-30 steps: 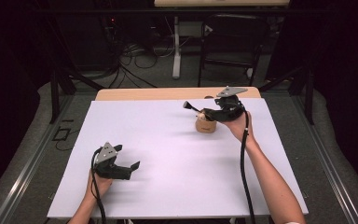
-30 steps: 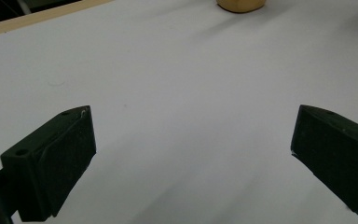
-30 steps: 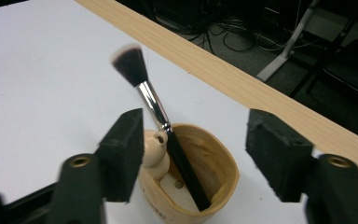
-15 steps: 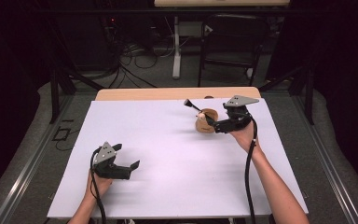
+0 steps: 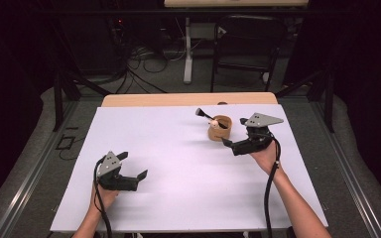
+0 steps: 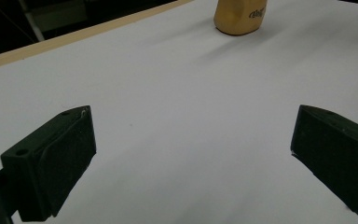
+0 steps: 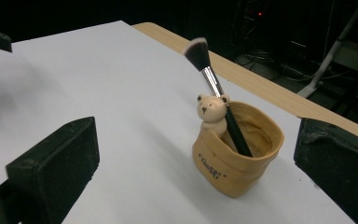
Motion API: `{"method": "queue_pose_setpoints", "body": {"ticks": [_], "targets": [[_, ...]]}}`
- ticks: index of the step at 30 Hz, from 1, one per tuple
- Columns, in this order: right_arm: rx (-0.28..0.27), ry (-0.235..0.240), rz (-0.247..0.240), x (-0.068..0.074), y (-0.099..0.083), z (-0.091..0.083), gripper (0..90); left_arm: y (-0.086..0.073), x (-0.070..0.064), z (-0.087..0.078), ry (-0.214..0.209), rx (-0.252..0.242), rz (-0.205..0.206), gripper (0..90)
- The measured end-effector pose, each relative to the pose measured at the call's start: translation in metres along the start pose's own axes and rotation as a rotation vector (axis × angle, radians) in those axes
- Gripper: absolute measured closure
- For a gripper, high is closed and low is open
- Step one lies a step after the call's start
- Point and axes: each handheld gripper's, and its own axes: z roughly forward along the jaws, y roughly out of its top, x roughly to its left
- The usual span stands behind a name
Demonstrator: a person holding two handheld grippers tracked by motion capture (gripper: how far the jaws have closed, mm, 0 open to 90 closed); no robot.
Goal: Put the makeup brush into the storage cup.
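Right tongs (image 5: 226, 142) sit wide open with nothing between the jaws, held by the right hand (image 5: 264, 156) just off the cup (image 5: 220, 128), at about four o'clock from it. Left tongs (image 5: 134, 166) are spread just as wide, gripping nothing, low over the table (image 5: 178, 198) in the left hand (image 5: 104, 196), well apart from the cup, which lies off at their one o'clock.

Count them up: two tongs, one tan cup, one brush (image 5: 206, 116), one little bear figure (image 7: 212, 112).

The cup stands upright on the white table top, toward the far right part of it. The brush stands inside the cup, handle down, dark bristles up and leaning away toward ten o'clock in the high view.

The right gripper view gives the detail: the bear perched at the cup's rim, touching the brush handle, script printed on the cup's side, the cup (image 7: 235, 156) framed between the two black jaws. The left gripper view catches just the cup's lower body (image 6: 240, 16) at twelve o'clock, far up the white sheet. The high view adds a trailing cable (image 5: 269, 198) and a chair (image 5: 248, 49) beyond the table.
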Motion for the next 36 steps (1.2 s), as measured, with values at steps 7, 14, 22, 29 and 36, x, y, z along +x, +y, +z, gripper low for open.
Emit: {"method": "queue_pose_setpoints", "body": {"ticks": [7,14,22,29,36], "targets": [[-0.041,0.018,-0.004,0.005,-0.014,-0.018,0.0,0.0,0.0,-0.005,-0.007,-0.04,0.007,0.1],[-0.071,0.011,-0.019,0.011,-0.026,-0.034,0.0,0.0,0.001,-0.01,-0.007,-0.069,0.001,0.0],[-0.095,0.004,-0.027,0.019,-0.039,-0.043,0.0,-0.001,0.001,-0.015,-0.012,-0.097,0.0,0.0],[-0.087,-0.011,-0.024,0.027,-0.052,-0.054,0.0,-0.005,0.004,-0.022,-0.005,-0.106,-0.018,0.0],[-0.072,-0.02,-0.026,0.034,-0.066,-0.059,0.0,-0.009,0.003,-0.027,-0.01,-0.119,-0.021,0.0]]}}
